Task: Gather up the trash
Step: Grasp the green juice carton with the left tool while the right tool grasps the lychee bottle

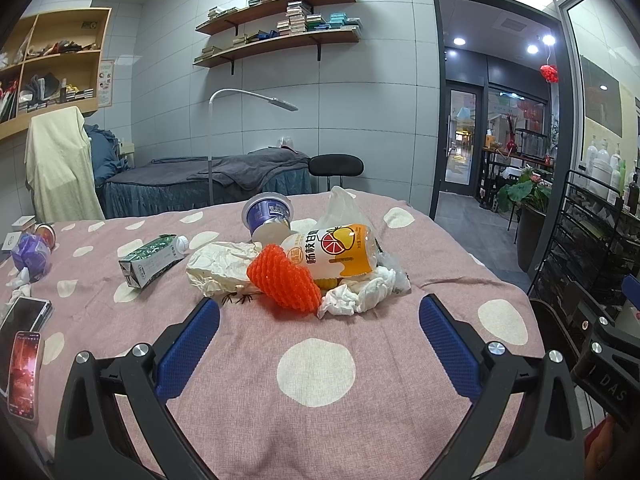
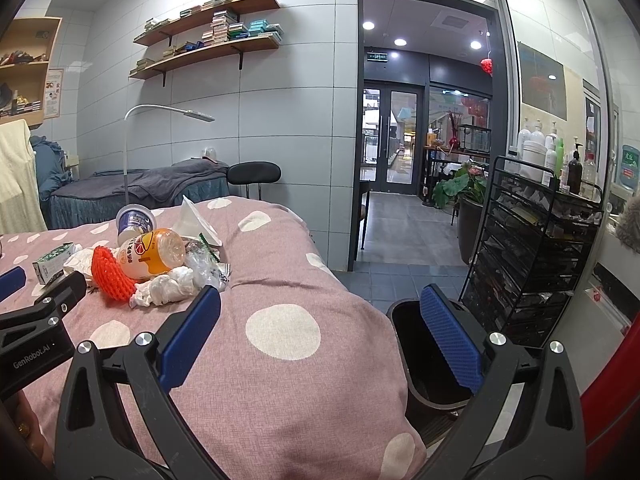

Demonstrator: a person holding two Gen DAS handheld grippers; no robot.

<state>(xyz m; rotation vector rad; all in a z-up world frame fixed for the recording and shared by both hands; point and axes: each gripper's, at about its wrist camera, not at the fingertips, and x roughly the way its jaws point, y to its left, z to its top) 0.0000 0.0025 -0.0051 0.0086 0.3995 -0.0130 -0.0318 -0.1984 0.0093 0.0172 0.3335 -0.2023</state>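
A heap of trash lies on the pink dotted bedspread (image 1: 248,400): an orange foam net (image 1: 284,282), an orange juice bottle (image 1: 340,254), crumpled white tissue (image 1: 356,294), a white wrapper (image 1: 220,264), a blue yogurt cup (image 1: 268,214), a clear bag (image 1: 340,208) and a green carton (image 1: 152,260). My left gripper (image 1: 320,344) hangs open just short of the heap, with nothing between its fingers. My right gripper (image 2: 320,340) is open over the bed's right edge, its right finger above a black bin (image 2: 424,360). The heap (image 2: 160,264) sits to its upper left.
Two phones (image 1: 24,344) and a purple wrapper (image 1: 32,254) lie at the bed's left side. A black wire rack (image 2: 532,252) with bottles on top stands right of the bin. Beyond are a floor lamp (image 1: 224,136), a second bed (image 1: 208,180), a black chair (image 1: 336,166) and an open doorway (image 2: 400,140).
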